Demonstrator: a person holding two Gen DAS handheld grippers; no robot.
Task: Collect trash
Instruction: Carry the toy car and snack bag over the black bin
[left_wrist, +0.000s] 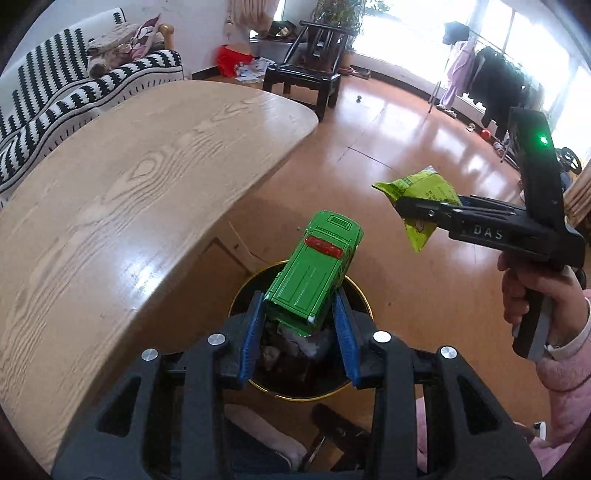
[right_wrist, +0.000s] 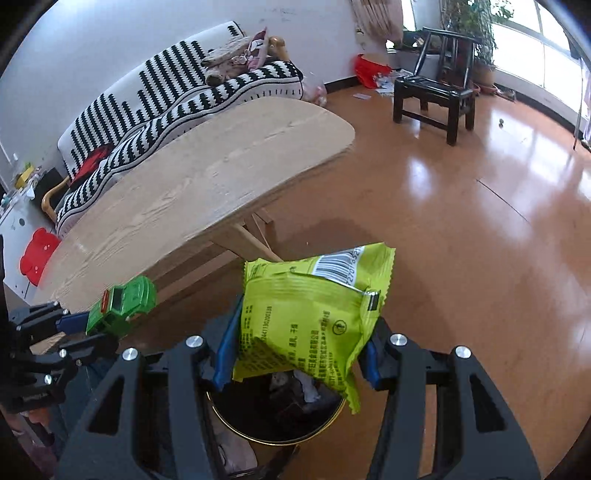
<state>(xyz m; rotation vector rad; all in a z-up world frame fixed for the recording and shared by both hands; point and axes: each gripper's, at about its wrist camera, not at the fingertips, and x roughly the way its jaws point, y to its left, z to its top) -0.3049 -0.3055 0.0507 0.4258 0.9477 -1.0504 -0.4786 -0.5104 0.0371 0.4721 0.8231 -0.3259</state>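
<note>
My left gripper (left_wrist: 300, 306) is shut on a green toy car (left_wrist: 314, 273) and holds it above a round black bin with a gold rim (left_wrist: 364, 301). The bin holds crumpled trash. My right gripper (right_wrist: 299, 332) is shut on a yellow-green snack wrapper (right_wrist: 310, 314) and holds it over the same bin (right_wrist: 258, 435). In the left wrist view the right gripper (left_wrist: 402, 206) is to the right of the car with the wrapper (left_wrist: 417, 188). In the right wrist view the left gripper (right_wrist: 79, 325) holds the car (right_wrist: 122, 306) at the left.
A light wooden table (left_wrist: 129, 177) stands left of the bin, its edge close to both grippers. A striped sofa (right_wrist: 166, 99) lies behind it. A black chair (right_wrist: 436, 85) stands on the open orange floor (right_wrist: 480, 221). A clothes rack (left_wrist: 491, 81) stands by the window.
</note>
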